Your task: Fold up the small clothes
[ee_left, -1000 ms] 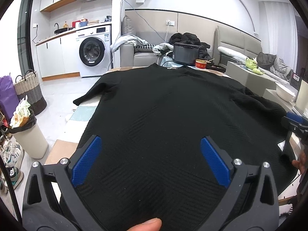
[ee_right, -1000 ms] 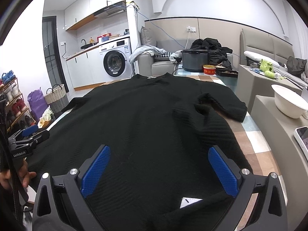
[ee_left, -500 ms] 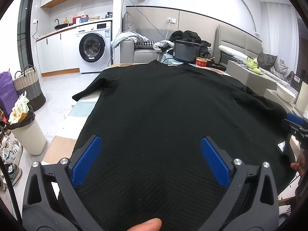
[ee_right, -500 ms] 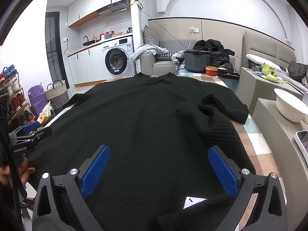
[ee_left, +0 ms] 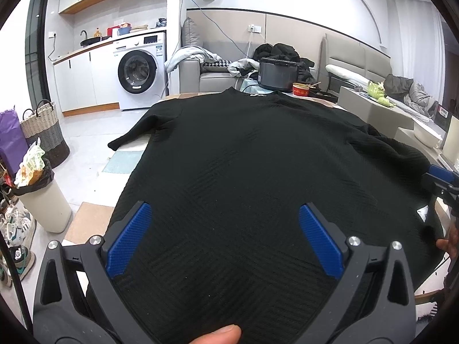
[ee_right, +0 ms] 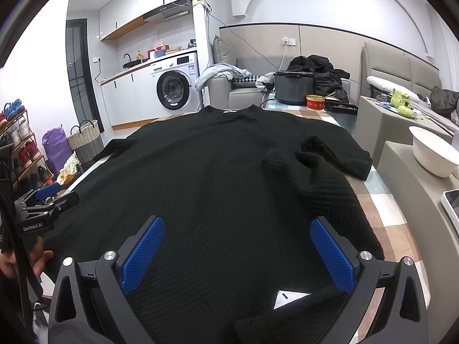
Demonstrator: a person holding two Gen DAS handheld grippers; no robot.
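Note:
A black knit sweater [ee_left: 243, 157] lies spread flat on a table with its collar at the far end; it also shows in the right wrist view [ee_right: 215, 172]. Its left sleeve [ee_left: 134, 134] hangs off the table's left side. Its right sleeve [ee_right: 330, 154] is folded back on itself. My left gripper [ee_left: 223, 235] is open and empty above the hem's left part. My right gripper [ee_right: 238, 249] is open and empty above the hem's right part, where the hem corner is rolled up over a white label [ee_right: 289, 298].
The table's checked cover [ee_right: 384, 209] shows at the right. A dark cooker pot [ee_right: 295, 86] and a red tub [ee_right: 315, 101] stand beyond the collar. A white bowl [ee_right: 433, 154] sits on a side unit at the right. A bin [ee_left: 43, 200] stands left.
Both grippers have tilted or moved slightly, so the sweater sits lower in both views. The jaws have stayed open and the sweater has not moved.

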